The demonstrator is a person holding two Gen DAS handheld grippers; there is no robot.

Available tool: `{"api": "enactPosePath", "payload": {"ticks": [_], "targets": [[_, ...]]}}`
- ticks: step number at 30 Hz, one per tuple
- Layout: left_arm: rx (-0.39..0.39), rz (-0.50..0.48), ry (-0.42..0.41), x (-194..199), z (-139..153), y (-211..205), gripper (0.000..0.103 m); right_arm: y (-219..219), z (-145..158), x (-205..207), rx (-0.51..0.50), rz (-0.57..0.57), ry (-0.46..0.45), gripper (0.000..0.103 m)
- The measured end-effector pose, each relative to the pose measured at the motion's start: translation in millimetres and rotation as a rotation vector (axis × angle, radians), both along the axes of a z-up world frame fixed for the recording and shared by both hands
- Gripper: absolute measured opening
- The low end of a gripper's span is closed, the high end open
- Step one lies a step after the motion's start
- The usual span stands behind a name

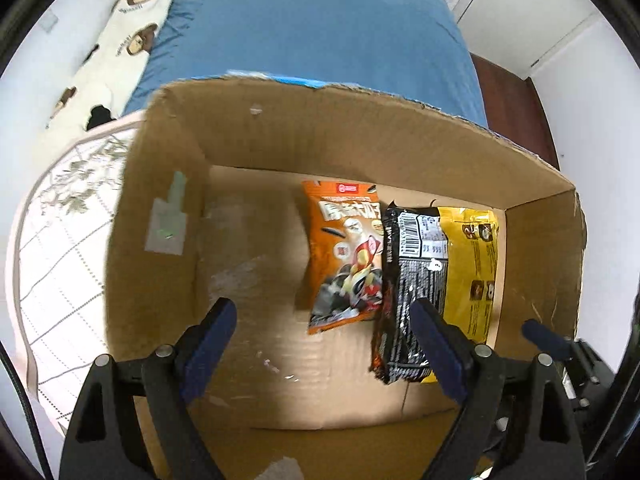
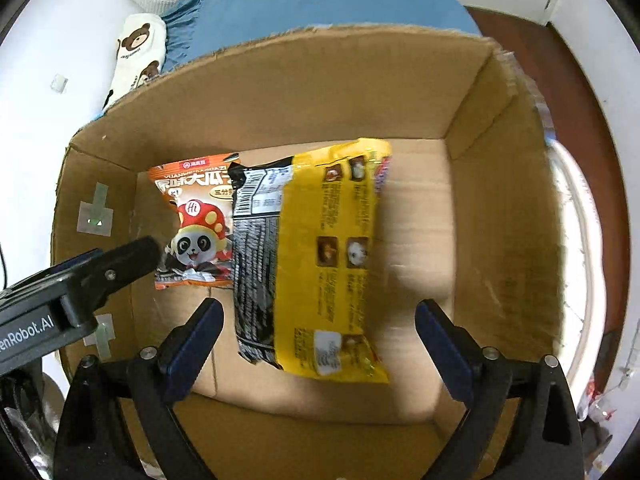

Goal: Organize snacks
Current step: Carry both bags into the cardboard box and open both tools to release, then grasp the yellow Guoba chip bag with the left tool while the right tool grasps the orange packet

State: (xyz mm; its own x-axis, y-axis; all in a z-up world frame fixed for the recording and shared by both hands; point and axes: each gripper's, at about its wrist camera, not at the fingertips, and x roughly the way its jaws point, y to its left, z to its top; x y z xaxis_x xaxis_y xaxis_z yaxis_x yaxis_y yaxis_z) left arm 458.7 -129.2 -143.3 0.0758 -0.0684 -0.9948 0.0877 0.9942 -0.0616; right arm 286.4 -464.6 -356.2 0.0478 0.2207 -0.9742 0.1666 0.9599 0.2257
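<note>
Overhead, the left hand-held gripper (image 1: 324,320) and right hand-held gripper (image 2: 320,320) point down into a cardboard box (image 2: 304,92) on a blue bed (image 1: 312,32), jaws apart and empty. Inside lie an orange panda-print packet (image 2: 192,216), a black-and-yellow snack bag (image 2: 320,248). "Robot.AI" marks the left tool.

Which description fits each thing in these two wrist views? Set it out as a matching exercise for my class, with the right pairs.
Things:
1. orange packet
2. black packet
3. yellow packet
4. right gripper

Descriptions:
A. jaws wide open above the cardboard box, holding nothing
B. shows a cartoon panda
C. carries a barcode label, lies in the middle
D. overlaps the black one's edge

Pairs: 1-B, 2-C, 3-D, 4-A
</note>
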Motion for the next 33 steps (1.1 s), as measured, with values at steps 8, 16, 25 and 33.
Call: {"api": "enactPosePath", "payload": {"ticks": [8, 16, 25, 33], "targets": [[0.032, -0.009, -0.142, -40, 43, 17, 0.089, 16, 64, -33, -0.077, -0.008, -0.104, 0.099], [0.027, -0.031, -0.257, -89, 92, 32, 0.089, 58, 162, -85, -0.108, 0.001, -0.214, 0.099], [-0.020, -0.045, -0.308, -145, 125, 43, 0.089, 69, 220, -140, -0.069, -0.031, -0.295, 0.099], [0.039, -0.052, -0.281, -217, 103, 78, 0.089, 83, 189, -203, 0.021, -0.055, -0.192, 0.099]]}}
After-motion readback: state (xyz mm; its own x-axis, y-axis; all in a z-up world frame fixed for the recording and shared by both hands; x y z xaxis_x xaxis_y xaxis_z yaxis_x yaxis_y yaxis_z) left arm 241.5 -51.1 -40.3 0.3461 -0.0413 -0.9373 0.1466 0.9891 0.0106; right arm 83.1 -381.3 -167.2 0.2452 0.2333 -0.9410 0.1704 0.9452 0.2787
